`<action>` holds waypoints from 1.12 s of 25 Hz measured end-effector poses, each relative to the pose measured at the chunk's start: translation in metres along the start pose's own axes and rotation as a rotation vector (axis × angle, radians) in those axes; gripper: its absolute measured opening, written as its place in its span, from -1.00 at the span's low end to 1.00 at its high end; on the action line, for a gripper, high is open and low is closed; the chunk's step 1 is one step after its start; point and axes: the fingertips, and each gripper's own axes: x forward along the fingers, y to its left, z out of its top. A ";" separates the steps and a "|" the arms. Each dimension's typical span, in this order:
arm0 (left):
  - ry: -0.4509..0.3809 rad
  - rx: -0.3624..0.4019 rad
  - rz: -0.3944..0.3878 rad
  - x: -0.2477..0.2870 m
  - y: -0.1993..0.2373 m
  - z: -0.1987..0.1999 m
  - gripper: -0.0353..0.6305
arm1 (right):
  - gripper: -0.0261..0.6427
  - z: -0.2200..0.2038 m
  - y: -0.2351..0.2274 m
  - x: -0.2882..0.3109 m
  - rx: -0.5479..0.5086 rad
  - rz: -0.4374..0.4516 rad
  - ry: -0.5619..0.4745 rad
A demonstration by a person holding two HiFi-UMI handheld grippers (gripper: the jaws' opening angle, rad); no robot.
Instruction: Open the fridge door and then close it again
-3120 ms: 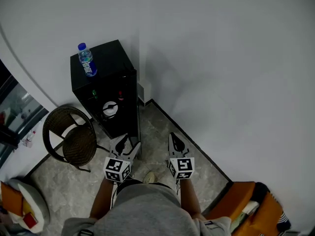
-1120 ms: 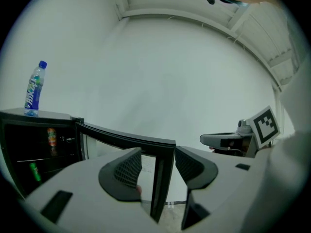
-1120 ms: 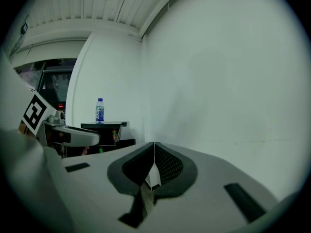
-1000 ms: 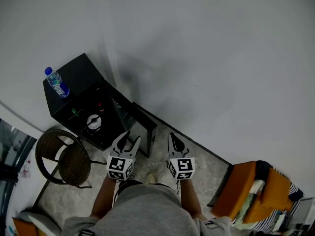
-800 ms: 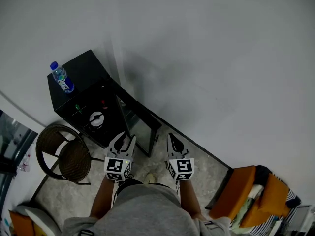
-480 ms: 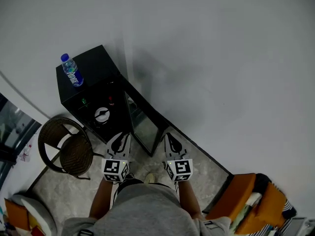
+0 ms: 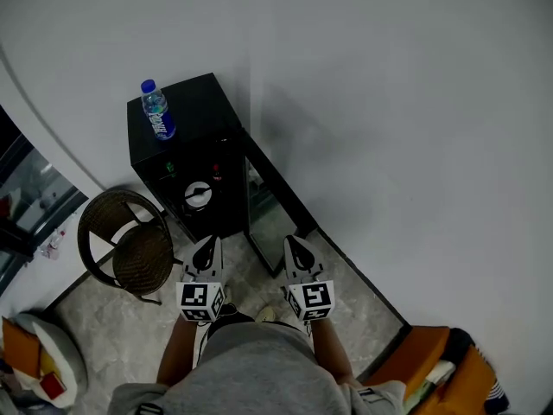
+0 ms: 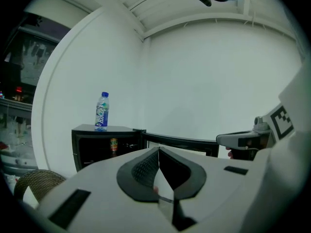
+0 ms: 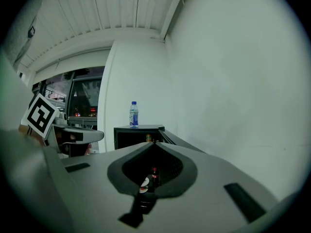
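Both tongs are clenched and empty. The left gripper [image 7: 207, 247] has its jaws pressed tip to tip in its own view, with nothing between them, and the right gripper [image 7: 296, 247] likewise has its jaws together on nothing. They are held side by side in front of the person's grey shorts [image 7: 255, 366], pointing roughly level at the fridge. Just ahead of the right gripper is the free end of the fridge door [image 7: 275, 213], which stands wide open, swung out along the wall [image 7: 397, 128]; whether the tip touches it I cannot tell. A wicker chair [image 7: 130, 245] sits on the tiled floor [image 7: 112, 335], left of the left gripper. Beyond stands the black fridge [image 7: 186, 150] with its dark inside exposed and a few drinks on its shelves. A water bottle [image 7: 156, 109] stands upright on its top.
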 end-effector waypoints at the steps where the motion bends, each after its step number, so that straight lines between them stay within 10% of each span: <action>1: -0.001 -0.001 0.008 -0.002 0.002 0.000 -0.88 | -0.85 0.000 0.002 0.001 -0.001 0.007 0.001; 28: 0.042 0.013 -0.074 0.012 -0.024 -0.017 -0.88 | -0.84 0.012 -0.058 -0.020 -0.049 -0.086 -0.089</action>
